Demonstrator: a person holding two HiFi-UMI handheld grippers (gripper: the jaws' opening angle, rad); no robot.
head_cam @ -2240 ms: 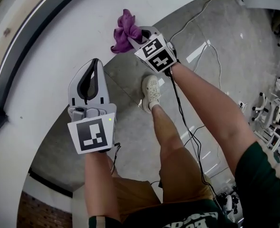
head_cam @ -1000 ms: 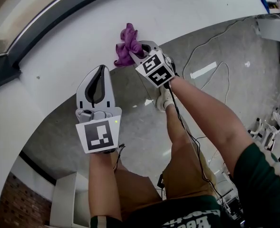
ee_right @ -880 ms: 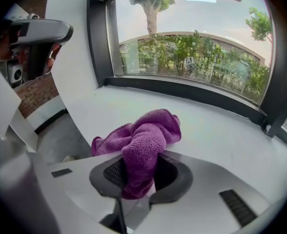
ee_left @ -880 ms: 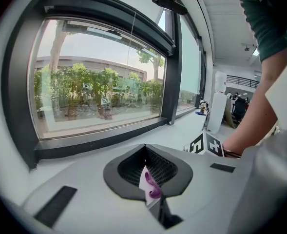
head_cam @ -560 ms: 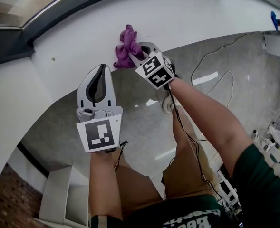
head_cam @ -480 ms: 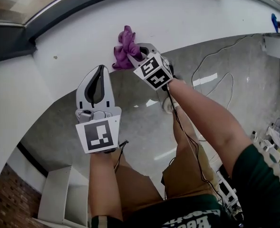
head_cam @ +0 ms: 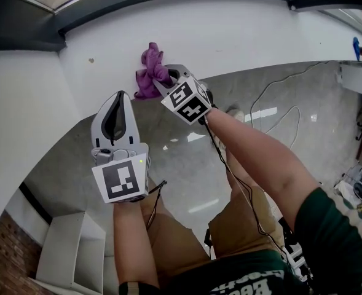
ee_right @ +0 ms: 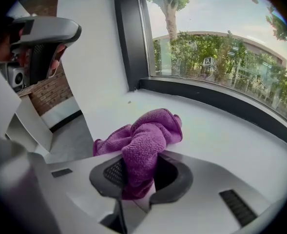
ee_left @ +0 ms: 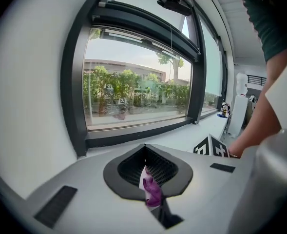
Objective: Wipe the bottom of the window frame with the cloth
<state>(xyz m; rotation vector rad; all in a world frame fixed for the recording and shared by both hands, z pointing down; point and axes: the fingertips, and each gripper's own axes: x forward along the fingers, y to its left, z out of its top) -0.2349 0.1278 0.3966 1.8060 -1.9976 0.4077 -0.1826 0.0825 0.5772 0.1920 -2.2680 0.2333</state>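
The right gripper [head_cam: 163, 78] stays clamped on the purple cloth [head_cam: 147, 71], which has slid left along the white sill [head_cam: 242, 32] and now lies near a small speck [head_cam: 91, 60]. It sits at the sill's near edge, well short of the dark bottom rail of the window frame [head_cam: 168, 3], so the rail itself likely still needs wiping. The left gripper [head_cam: 120, 97] hangs shut and empty over the floor. Leftward room ends soon at the frame's corner [head_cam: 61, 37]; rightward the sill runs on.
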